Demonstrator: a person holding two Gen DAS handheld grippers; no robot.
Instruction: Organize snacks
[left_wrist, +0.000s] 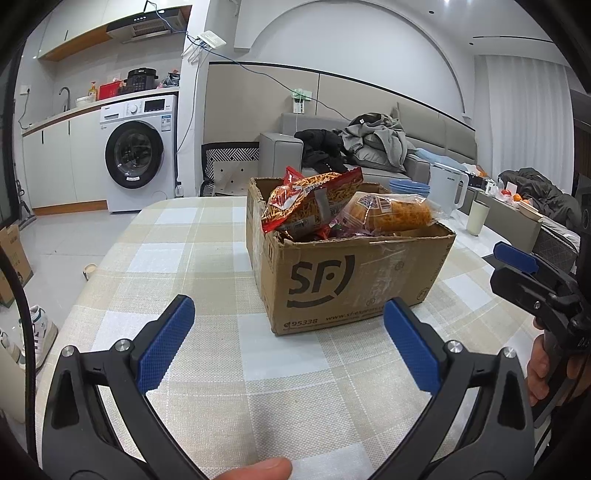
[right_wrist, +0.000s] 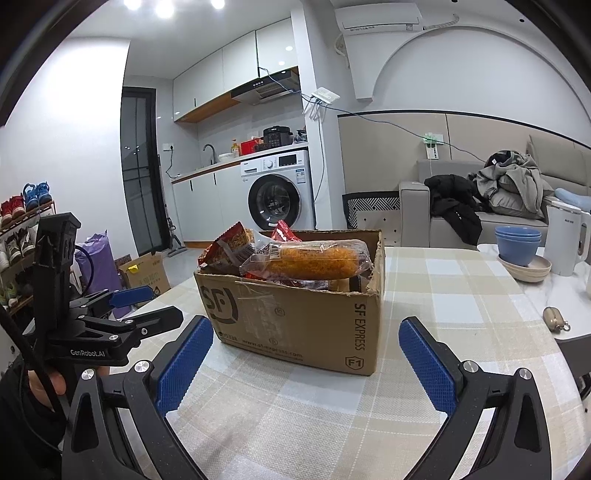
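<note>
A brown cardboard SF box (left_wrist: 351, 280) (right_wrist: 295, 325) stands on the plaid-covered table (left_wrist: 177, 258), filled to the brim with snacks. On top lie a red bag of stick snacks (left_wrist: 310, 199) (right_wrist: 229, 243) and a clear-wrapped orange bread roll (left_wrist: 395, 212) (right_wrist: 314, 260). My left gripper (left_wrist: 288, 343) is open just in front of the box, nothing between its blue pads. My right gripper (right_wrist: 306, 365) is open too, facing the box's near corner. Each gripper shows in the other's view: the right gripper (left_wrist: 508, 271) at the right edge, the left gripper (right_wrist: 166, 302) at the left.
Blue bowls (right_wrist: 517, 243) on a beige plate, a white kettle (right_wrist: 565, 240) and a pale cup (left_wrist: 478, 218) stand at the table's far right. A small beige pouch (right_wrist: 556, 318) lies near the right edge. A sofa with clothes (left_wrist: 369, 144) is behind.
</note>
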